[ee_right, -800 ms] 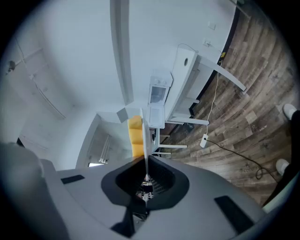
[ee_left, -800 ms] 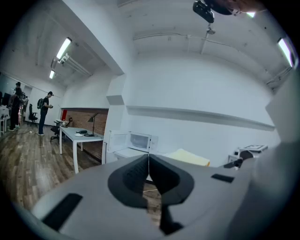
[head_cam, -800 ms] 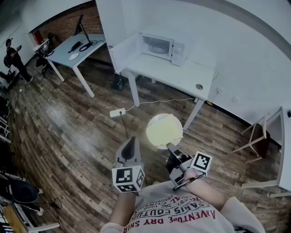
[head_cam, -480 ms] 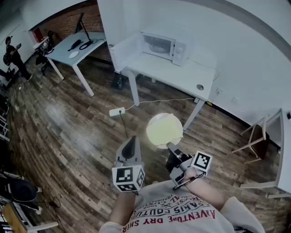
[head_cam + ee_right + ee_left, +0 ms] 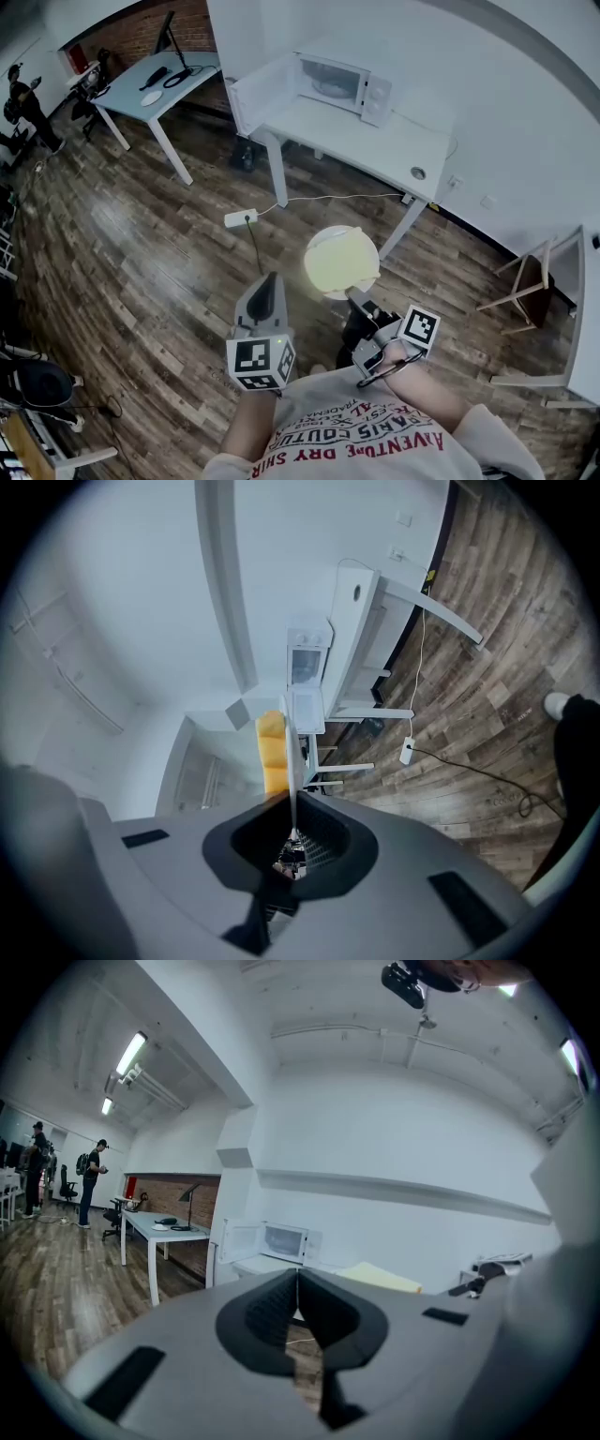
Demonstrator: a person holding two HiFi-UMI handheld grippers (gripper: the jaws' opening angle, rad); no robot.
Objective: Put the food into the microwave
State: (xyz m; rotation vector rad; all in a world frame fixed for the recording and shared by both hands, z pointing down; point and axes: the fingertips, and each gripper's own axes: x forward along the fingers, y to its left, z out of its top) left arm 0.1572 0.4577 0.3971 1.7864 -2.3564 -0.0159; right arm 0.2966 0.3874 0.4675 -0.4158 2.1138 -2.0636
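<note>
While clamping the plate (image 5: 342,261), right gripper (image 5: 356,300) points forward.

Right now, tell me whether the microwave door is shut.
No: the microwave has its door swung wide open to the left in the head view.

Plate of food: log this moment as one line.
right gripper: shut on plate | left gripper: shut, empty | microwave: door open, not reached

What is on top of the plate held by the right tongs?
Pale yellow food covers nearly the whole plate, hiding its surface; only the rim shows, gripped by the right tongs.
</note>
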